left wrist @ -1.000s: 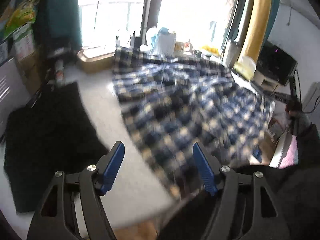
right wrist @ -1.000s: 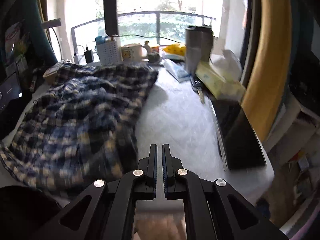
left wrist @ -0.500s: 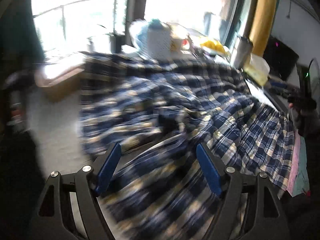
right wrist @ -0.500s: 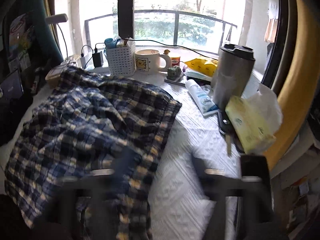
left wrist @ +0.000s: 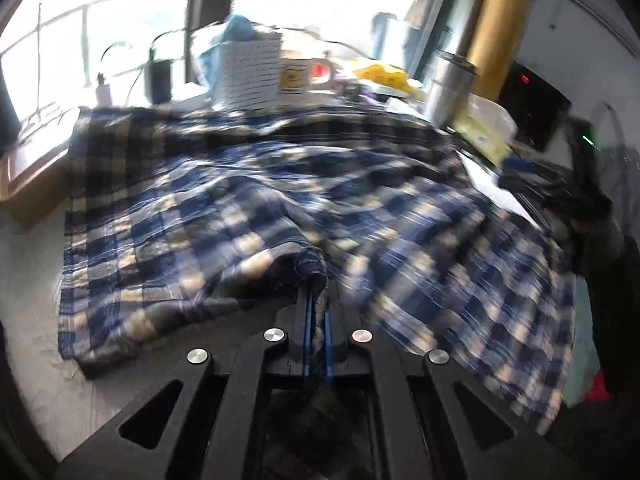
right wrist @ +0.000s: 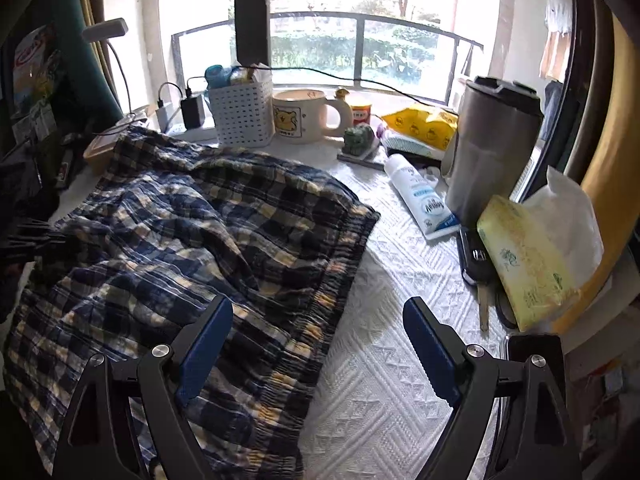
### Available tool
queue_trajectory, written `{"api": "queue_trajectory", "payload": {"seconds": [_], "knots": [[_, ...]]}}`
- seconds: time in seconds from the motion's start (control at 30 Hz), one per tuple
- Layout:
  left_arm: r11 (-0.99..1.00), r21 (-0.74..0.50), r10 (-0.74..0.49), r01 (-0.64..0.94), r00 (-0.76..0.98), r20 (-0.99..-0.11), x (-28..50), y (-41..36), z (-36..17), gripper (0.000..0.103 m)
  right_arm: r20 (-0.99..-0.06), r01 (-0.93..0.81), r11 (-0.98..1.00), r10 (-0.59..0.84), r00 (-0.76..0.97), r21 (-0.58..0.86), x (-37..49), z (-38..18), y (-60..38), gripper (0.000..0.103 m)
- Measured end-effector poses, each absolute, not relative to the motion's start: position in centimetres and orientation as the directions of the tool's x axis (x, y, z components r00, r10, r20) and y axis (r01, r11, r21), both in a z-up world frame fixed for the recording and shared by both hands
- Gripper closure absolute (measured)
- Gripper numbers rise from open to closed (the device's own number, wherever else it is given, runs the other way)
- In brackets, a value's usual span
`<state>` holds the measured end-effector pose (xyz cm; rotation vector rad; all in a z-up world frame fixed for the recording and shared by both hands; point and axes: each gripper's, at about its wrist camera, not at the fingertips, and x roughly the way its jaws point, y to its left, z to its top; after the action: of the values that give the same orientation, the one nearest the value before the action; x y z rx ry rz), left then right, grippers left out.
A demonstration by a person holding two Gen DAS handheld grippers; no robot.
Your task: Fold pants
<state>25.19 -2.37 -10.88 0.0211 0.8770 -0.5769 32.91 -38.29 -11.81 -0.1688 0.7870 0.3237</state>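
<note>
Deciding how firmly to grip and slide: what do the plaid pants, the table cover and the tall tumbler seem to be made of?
Plaid pants: thin woven cloth, probably cotton, matte; it crinkles and bunches, with a gathered elastic waistband.
Table cover: white textile, matte, with a raised woven diamond pattern; likely cotton, cannot be sure.
Tall tumbler: brushed metal body, likely stainless steel, with a dull sheen; dark lid looks like plastic.

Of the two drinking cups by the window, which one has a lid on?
The tall steel tumbler on the right, capped with a dark lid. The cream mug with the bear picture, beside the white basket, is open-topped and has a handle.
</note>
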Motion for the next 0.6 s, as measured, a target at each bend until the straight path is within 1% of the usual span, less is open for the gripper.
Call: {"api": "queue_trajectory", "payload": {"seconds": [0.13,0.23,0.3,0.37,0.43,0.5,0.6], "knots": [[0.834,-0.172,-0.439,0.524,0.444,-0.781,22.9,-3.2,-12.1,0.1,-0.724,-0.339,0.941,0.221,0.653,-0.019,33.0,-12.3,-38.5,0.015],[0.862,-0.172,-0.398,0.476,0.426,-0.813,23.0,-2.0,-13.3,0.098,-0.73,-0.34,0.94,0.223,0.646,-0.013,33.0,-12.6,-38.5,0.015],[0.872,-0.196,-0.402,0.448,0.427,-0.81,23.2,-1.0,-13.0,0.092,-0.735,-0.341,0.94,0.219,0.641,-0.018,32.9,-12.8,-38.3,0.015],[0.879,-0.204,-0.412,0.432,0.468,-0.782,22.9,0.3,-11.8,0.065,-0.739,-0.344,0.939,0.215,0.638,-0.024,32.7,-12.8,-38.2,0.015],[0.891,-0.192,-0.402,0.412,0.514,-0.758,22.8,1.5,-10.8,0.056,-0.739,-0.346,0.938,0.215,0.639,-0.027,32.3,-12.6,-38.1,0.015],[0.911,-0.173,-0.372,0.374,0.568,-0.734,23.0,3.2,-10.2,0.056,-0.738,-0.343,0.939,0.214,0.639,-0.024,32.0,-12.4,-38.2,0.015],[0.934,-0.123,-0.309,0.337,0.581,-0.753,23.3,4.6,-10.8,0.056,-0.746,-0.337,0.941,0.221,0.629,-0.006,31.6,-12.7,-38.2,0.015]]}}
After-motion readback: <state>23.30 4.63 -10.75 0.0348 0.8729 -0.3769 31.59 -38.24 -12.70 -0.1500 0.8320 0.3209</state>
